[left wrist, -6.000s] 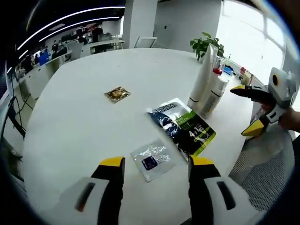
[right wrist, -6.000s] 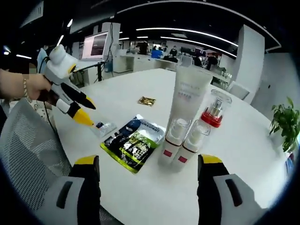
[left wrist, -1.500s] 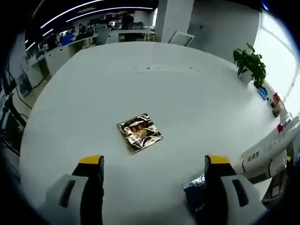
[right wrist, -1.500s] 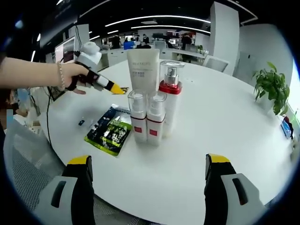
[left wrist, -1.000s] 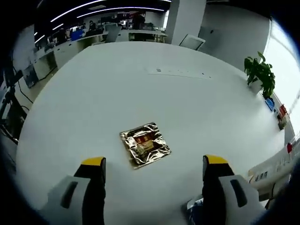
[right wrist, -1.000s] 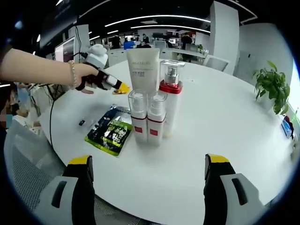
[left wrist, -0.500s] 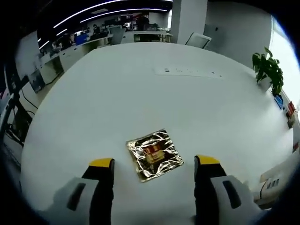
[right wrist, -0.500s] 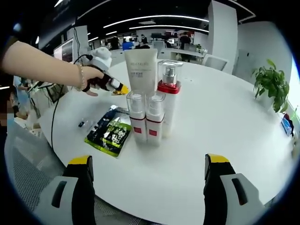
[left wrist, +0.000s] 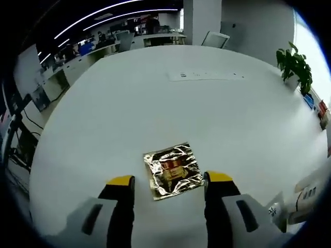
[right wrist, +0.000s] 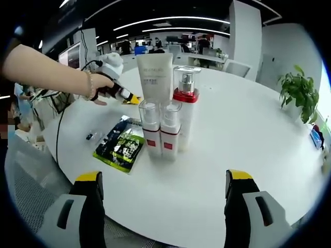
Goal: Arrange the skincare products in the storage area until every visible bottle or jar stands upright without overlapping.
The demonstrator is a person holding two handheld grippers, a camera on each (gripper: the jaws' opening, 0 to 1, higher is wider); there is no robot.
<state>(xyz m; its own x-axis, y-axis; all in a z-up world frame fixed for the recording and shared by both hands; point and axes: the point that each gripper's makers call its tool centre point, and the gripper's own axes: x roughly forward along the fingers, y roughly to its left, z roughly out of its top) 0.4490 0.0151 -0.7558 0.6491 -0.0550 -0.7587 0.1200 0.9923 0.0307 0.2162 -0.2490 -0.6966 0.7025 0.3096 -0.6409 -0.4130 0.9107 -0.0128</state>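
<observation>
The gold foil sachet (left wrist: 172, 170) is seen flat on the desk (left wrist: 155, 103), between and just ahead of the left gripper (left wrist: 168, 181), whose jaws are spread wide; the right gripper (right wrist: 159, 180) is held open, far off.

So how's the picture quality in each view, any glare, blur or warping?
Left gripper view: the gold foil sachet glints but reads sharp; strong window glare at right; table edge bows. Right gripper view: evenly lit, the bottles sharp, ceiling lights curved by the fisheye.
</observation>
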